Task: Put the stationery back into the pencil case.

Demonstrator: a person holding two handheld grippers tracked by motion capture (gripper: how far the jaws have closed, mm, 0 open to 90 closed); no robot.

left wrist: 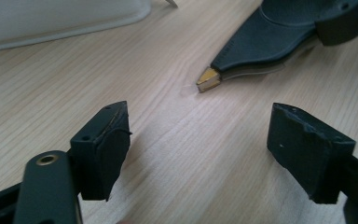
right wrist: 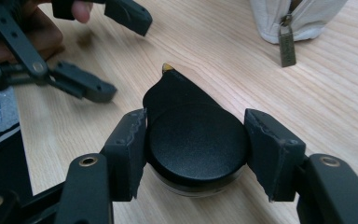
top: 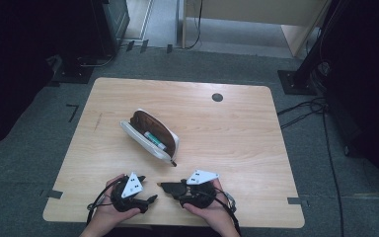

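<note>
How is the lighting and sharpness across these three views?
High view: table evenly lit, surroundings fall into deep shadow, image soft. Left gripper view: jaws and wood grain sharp, the white pouch at top washed out and blurred. Right gripper view: the black tape dispenser is crisp, the left gripper behind is slightly blurred.

— What blocks your way on the table (top: 237, 128)?

— At your twelve o'clock the open pouch (top: 150, 134) lies slantwise, its zipper pull (right wrist: 286, 39) trailing toward you. The black tape dispenser (right wrist: 193, 140) clamped in your right gripper (right wrist: 193, 151) points its tip at your left gripper (left wrist: 198, 149), near it.

— And free room?

— From one to three o'clock you have bare wood, and bare wood again around ten o'clock.
</note>
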